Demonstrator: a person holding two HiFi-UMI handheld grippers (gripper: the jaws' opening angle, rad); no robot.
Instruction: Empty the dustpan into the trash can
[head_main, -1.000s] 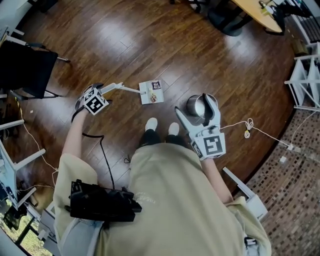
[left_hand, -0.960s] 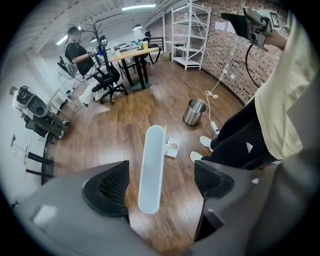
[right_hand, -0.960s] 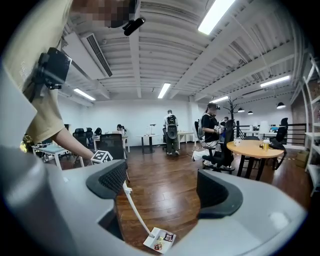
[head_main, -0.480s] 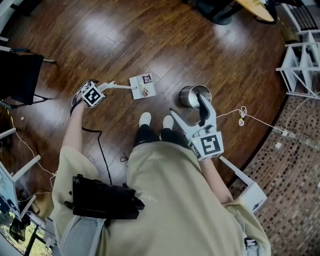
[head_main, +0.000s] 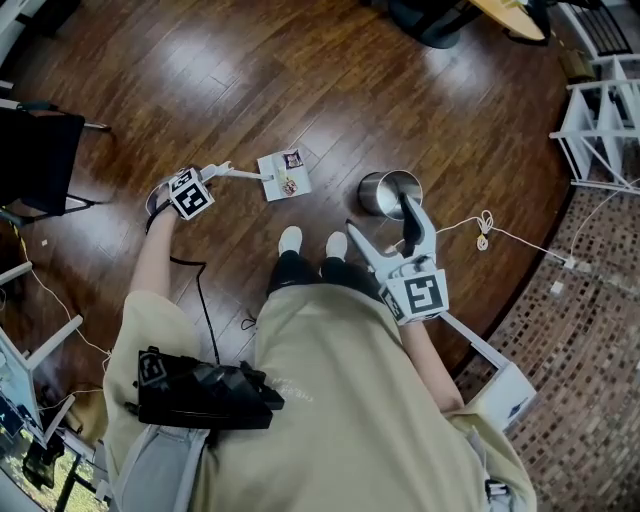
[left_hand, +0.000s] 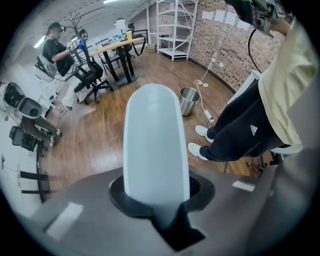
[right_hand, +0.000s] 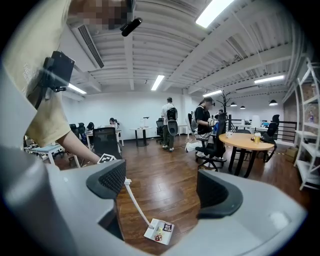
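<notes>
A white dustpan (head_main: 285, 173) lies flat on the wood floor with a few scraps in it, also low in the right gripper view (right_hand: 160, 231). Its long white handle (head_main: 238, 174) runs left to my left gripper (head_main: 203, 180). Seen along the left gripper (left_hand: 157, 192), the handle (left_hand: 155, 135) fills the gap between the jaws, which have just been closing and now press on it. The steel trash can (head_main: 388, 192) stands open to the right of the pan, beside the person's feet. My right gripper (head_main: 381, 222) hovers over the can's near side, jaws apart and empty (right_hand: 162, 187).
The person's white shoes (head_main: 312, 242) stand between pan and can. A white cable (head_main: 505, 245) trails on the floor at the right, near a white shelf unit (head_main: 600, 120). A black chair (head_main: 40, 150) is at the left. Desks, chairs and people fill the far room (right_hand: 210, 125).
The left gripper has sunk a little onto the handle's end and closed on it. The dustpan still lies on the floor. The right gripper has hardly moved.
</notes>
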